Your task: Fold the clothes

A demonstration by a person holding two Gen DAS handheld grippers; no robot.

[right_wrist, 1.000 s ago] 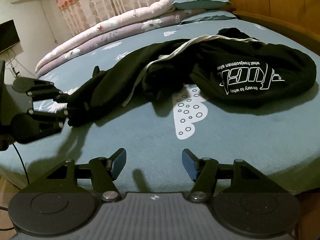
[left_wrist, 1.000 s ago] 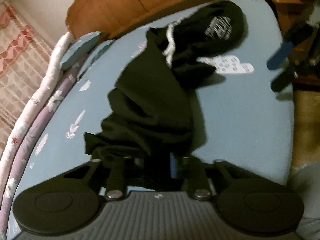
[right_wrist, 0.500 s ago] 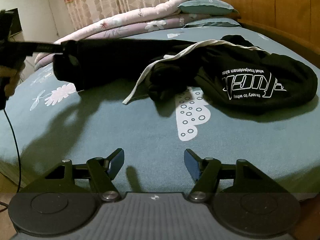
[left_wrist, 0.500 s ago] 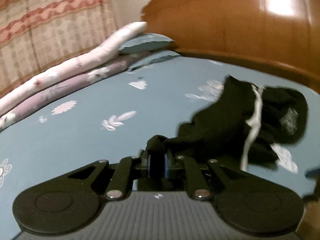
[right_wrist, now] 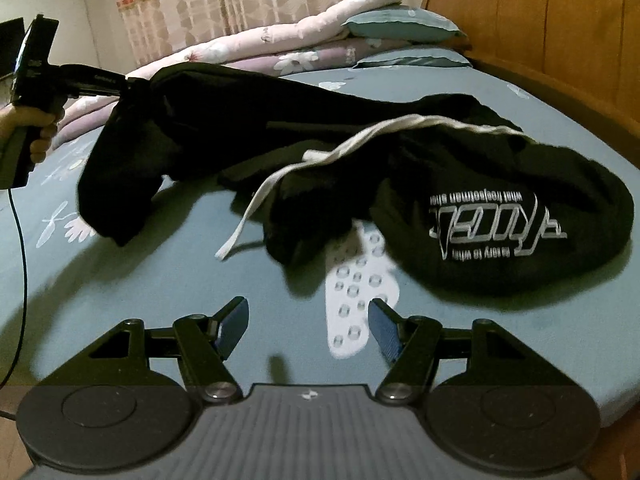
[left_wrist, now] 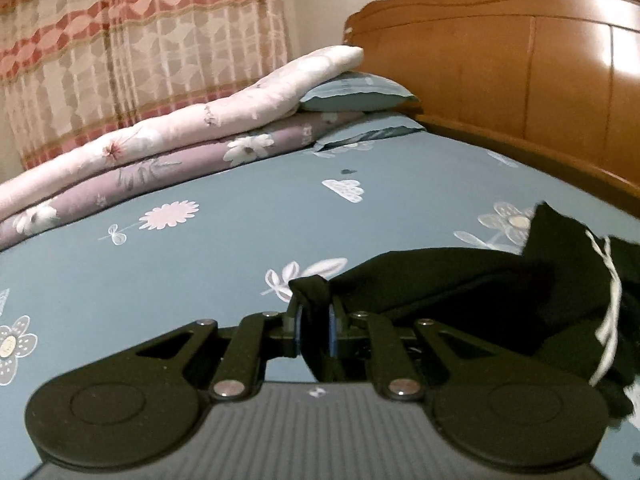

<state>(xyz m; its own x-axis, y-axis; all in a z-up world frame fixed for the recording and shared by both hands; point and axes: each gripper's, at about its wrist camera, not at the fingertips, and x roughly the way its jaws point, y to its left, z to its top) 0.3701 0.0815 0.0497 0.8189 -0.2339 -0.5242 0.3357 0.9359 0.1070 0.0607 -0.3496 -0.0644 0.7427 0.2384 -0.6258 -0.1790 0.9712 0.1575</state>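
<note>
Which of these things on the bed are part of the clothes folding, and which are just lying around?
Part of the job:
- black garment, crumpled, one end lifted
- left gripper, shut on that end
- right gripper, open, holding nothing

Just lying about:
- rolled quilts
- pillow
- blue bedsheet
- wooden headboard
- curtain

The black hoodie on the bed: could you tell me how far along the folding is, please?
Nothing looks folded yet: the black hoodie lies bunched on the bed, its white drawstring trailing loose. In hand: the left gripper is shut on one end of the garment and holds it off the sheet. The right gripper is open and empty above the bed. Left to do: spreading it flat, then every fold.
</note>
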